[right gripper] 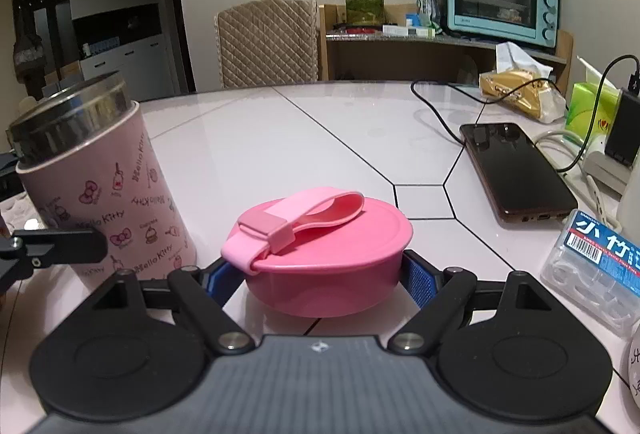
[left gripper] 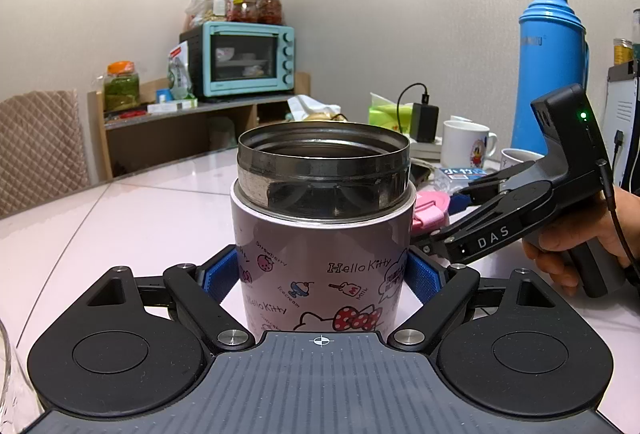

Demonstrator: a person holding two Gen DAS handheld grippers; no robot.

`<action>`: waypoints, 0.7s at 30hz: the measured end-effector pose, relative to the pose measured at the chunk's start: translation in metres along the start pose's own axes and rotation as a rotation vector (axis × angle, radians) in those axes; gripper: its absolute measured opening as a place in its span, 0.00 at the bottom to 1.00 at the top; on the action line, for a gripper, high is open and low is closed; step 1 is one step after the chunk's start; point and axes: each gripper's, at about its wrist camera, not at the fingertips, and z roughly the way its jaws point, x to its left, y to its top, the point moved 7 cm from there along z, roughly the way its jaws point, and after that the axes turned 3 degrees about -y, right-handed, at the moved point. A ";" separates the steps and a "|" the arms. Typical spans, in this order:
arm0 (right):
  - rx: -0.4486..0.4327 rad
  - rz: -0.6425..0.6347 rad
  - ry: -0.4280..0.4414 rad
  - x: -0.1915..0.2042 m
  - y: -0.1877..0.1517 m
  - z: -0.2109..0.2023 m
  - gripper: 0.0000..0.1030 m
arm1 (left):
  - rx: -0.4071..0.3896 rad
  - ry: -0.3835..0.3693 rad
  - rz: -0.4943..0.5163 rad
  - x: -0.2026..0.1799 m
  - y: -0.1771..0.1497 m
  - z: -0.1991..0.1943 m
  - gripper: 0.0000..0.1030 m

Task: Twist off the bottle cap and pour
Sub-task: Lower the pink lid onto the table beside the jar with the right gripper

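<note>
- Fingers (left gripper: 422,272) of left gripper (left gripper: 320,274) clamped the pink flask (left gripper: 320,258), upright, steel mouth uncapped.
- Right gripper (right gripper: 320,270) pinched the pink cap (right gripper: 320,246), resting on the table (right gripper: 248,138) just beside the flask.
- Phone (right gripper: 516,170) lay right of the cap; bare tabletop lay beyond it.

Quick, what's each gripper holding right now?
Left gripper: closed on the Hello Kitty jar, lid off.
Right gripper: closed on the pink lid.

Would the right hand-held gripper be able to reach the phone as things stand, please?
Probably not yet: the right hand-held gripper is closed on the pink cap. The table towards the phone looks open.
</note>
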 end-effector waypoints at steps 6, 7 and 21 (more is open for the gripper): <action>0.020 -0.007 -0.002 0.001 -0.002 0.002 0.83 | 0.000 0.000 0.000 0.000 0.000 0.000 0.87; 0.022 -0.009 -0.002 0.001 -0.002 0.002 0.83 | 0.000 0.000 0.000 0.000 0.000 0.000 0.87; 0.040 -0.031 -0.006 0.004 -0.005 0.002 0.92 | 0.000 0.000 -0.001 -0.001 0.000 0.000 0.87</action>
